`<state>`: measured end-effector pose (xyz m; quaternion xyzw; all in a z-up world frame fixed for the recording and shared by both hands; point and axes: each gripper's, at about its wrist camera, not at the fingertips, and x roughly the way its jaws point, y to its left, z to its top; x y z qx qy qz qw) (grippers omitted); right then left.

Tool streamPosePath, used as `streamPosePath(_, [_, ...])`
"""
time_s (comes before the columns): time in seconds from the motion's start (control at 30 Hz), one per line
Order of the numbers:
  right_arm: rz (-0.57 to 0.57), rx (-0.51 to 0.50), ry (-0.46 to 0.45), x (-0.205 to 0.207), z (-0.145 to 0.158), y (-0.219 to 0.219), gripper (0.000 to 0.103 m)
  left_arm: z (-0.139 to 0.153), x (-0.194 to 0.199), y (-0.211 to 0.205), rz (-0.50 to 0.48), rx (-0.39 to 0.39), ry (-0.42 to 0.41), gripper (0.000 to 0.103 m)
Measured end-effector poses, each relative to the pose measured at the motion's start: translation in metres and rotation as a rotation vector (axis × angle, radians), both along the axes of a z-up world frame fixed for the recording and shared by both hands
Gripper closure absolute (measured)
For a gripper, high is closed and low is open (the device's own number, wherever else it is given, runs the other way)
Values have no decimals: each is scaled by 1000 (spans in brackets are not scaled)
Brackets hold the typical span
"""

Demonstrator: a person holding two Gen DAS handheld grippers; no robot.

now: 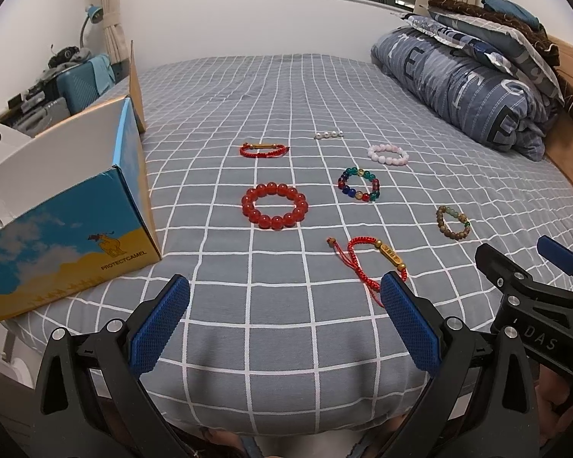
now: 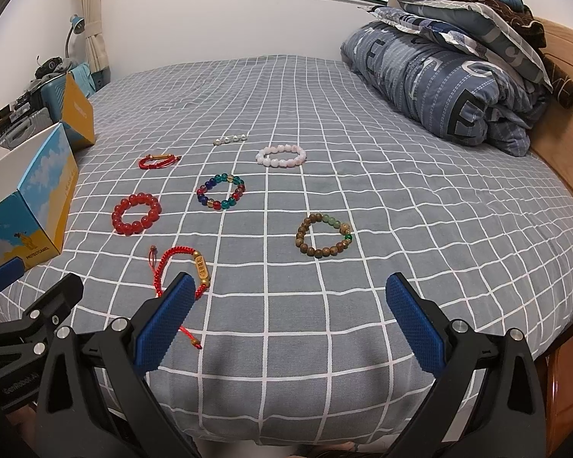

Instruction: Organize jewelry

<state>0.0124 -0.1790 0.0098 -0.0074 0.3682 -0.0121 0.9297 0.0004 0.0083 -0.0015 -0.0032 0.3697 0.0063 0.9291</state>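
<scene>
— Looking at the left gripper [image 1: 284, 313]: how wide is it?
— Spread wide, holding nothing, hovering over the near edge of the bed [image 1: 286, 87]. The right gripper [image 2: 290, 315] is just as wide and equally empty.
— Where is the jewelry?
— Laid out flat on the checked sheet. Nearest is a red cord bracelet [image 2: 179, 269] with a gold tube; its left part is hidden behind the right gripper's left finger [image 2: 164, 324], and its tails run toward the bed's edge.
— And the rest?
— A brown wooden bead bracelet [image 2: 323, 235] to the right, a big red bead bracelet [image 1: 274, 206] to the left, a multicolour bead bracelet [image 1: 359, 184] between them and further back. Behind those lie a pink bead bracelet [image 1: 388, 154], a second red cord bracelet [image 1: 264, 150] lying crosswise, and a short row of pearls [image 1: 328, 134].
— Anything around them?
— An open cardboard box [image 1: 68, 206] stands at the left edge; folded bedding [image 1: 473, 87] is piled at the right.
</scene>
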Motion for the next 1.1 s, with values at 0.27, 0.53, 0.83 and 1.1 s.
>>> streamPosePath(0.27, [0, 0, -1, 0, 0, 0, 7, -1, -1, 1, 1, 2, 0, 6])
streamPosePath(0.53, [-1, 1, -2, -1, 0, 0, 7, 0, 0, 1, 0, 3, -1, 6])
streamPosePath(0.83, [-10, -4, -27, -2, 15, -2, 7, 11, -2, -1, 0, -2, -9, 6])
streamPosePath(1.1, [-35, 14, -26, 21, 49, -9, 7, 46, 20, 3, 21, 10, -35, 6])
